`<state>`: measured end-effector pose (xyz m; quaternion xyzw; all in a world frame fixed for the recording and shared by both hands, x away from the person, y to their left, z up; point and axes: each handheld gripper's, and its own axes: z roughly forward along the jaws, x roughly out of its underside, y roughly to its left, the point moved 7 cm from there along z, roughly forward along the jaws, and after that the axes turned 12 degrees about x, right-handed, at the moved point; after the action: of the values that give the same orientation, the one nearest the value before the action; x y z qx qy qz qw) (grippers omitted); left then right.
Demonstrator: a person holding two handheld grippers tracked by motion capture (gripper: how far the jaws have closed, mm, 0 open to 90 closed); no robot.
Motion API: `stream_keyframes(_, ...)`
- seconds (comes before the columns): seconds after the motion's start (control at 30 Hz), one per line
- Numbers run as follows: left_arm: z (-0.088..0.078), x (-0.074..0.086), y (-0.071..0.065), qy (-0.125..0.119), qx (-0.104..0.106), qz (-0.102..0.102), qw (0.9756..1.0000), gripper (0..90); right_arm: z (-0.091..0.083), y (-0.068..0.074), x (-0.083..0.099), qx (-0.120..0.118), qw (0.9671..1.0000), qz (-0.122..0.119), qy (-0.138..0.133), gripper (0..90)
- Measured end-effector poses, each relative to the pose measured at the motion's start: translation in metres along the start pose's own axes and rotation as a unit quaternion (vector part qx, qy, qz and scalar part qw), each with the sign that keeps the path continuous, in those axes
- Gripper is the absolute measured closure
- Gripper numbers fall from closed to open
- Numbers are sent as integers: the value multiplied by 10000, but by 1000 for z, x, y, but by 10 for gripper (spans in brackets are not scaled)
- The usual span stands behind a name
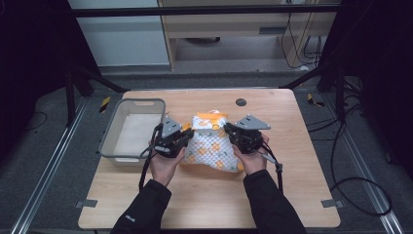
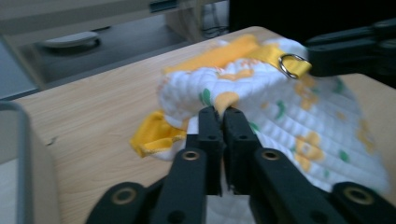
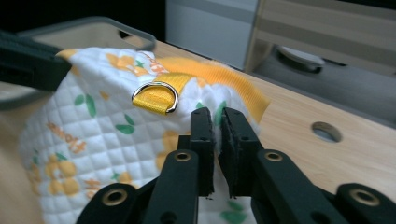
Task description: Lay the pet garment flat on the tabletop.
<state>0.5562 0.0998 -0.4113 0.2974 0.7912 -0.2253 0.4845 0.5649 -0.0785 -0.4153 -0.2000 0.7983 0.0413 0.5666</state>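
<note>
A white quilted cloth [image 1: 209,146] printed with orange flowers and green leaves lies mid-table, with a yellow strap and a metal D-ring [image 3: 156,95]. My left gripper [image 1: 184,136] holds its left edge. In the left gripper view the gripper [image 2: 219,112] is shut on a fold of the cloth [image 2: 289,116], which is lifted off the wood. My right gripper [image 1: 229,131] holds the right edge. In the right gripper view it [image 3: 217,114] pinches the cloth [image 3: 93,135] beside the orange trim. Each gripper's black jaws show at the far side of the other's view.
A grey plastic bin [image 1: 109,139] stands at the table's left, close to my left hand. A round cable hole [image 1: 241,102] sits near the far edge of the wooden table [image 1: 292,161]. Bare wood lies to the right and in front of the hands.
</note>
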Motion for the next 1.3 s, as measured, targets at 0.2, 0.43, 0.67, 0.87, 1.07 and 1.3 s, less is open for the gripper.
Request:
stream_keyframes(0.2, -3, 8, 18, -60, -179, -314, 9993, 567, 3, -13, 7, 168, 9997, -75, 133, 727)
stream_keyframes(0.43, -24, 21, 21, 43, -34, -220, 9997, 497, -21, -25, 15, -103, 9998, 15, 161, 652)
stream_keyframes(0.67, -39, 48, 16, 423, 73, 88, 9990, 461, -46, -28, 35, -410, 9988, 95, 240, 581)
stream_keyframes(0.87, -45, 77, 10, 671, 151, 250, 9973, 419, -57, -24, 59, -657, 9968, 124, 445, 535)
stream_keyframes(1.07, -40, 95, 11, 802, 155, 209, 9964, 405, -61, -14, 85, -893, 9940, 30, 639, 512)
stream_keyframes(1.3, -28, 110, 16, 1116, 139, 159, 9935, 397, -57, 2, 109, -1097, 9894, -170, 933, 495)
